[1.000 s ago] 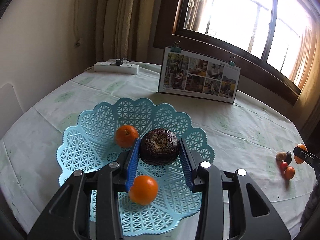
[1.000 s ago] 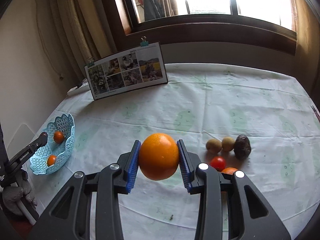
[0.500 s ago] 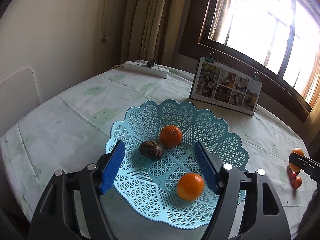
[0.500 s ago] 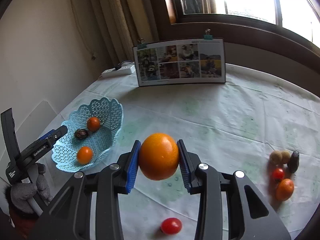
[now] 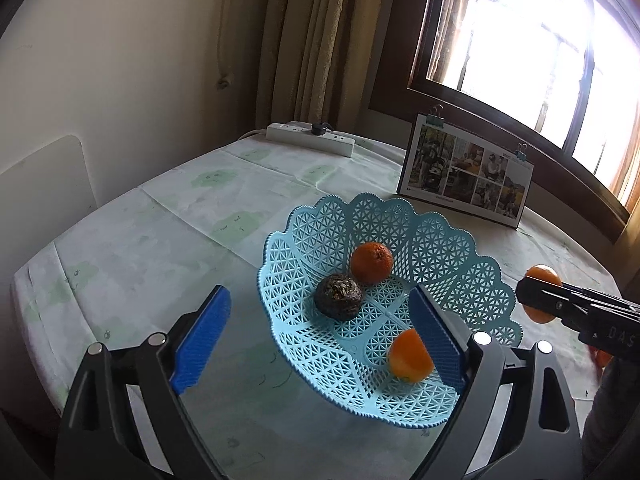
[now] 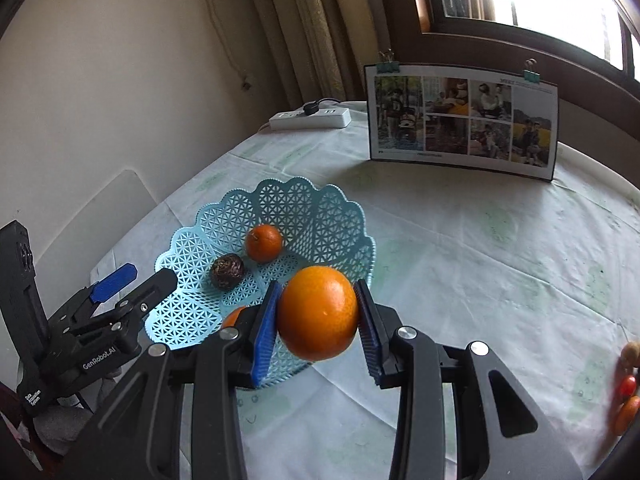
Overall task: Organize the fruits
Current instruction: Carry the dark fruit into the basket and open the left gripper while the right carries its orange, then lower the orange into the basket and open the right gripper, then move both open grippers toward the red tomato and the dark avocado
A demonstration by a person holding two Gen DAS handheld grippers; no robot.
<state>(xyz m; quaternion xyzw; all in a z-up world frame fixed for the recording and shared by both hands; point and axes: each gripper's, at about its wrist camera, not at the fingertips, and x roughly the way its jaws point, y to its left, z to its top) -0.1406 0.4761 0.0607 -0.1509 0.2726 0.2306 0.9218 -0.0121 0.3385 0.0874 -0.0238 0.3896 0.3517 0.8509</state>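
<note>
right gripper (image 6: 317, 322) clamped on big orange (image 6: 318, 313), just short of basket (image 6: 340, 216) rim | left gripper (image 5: 320, 340) wide open, empty | better lower inside basket, clear of wrinkled dark fruit (image 6: 227, 271), before letting go

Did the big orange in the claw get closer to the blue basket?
Yes. The orange in the right gripper now sits beside the basket; earlier, the basket was far left.

Probably home dining room: curtains (image 5: 320, 40), window (image 5: 540, 40), clothed table (image 6: 480, 240) (family photo board (image 6: 464, 120)).
</note>
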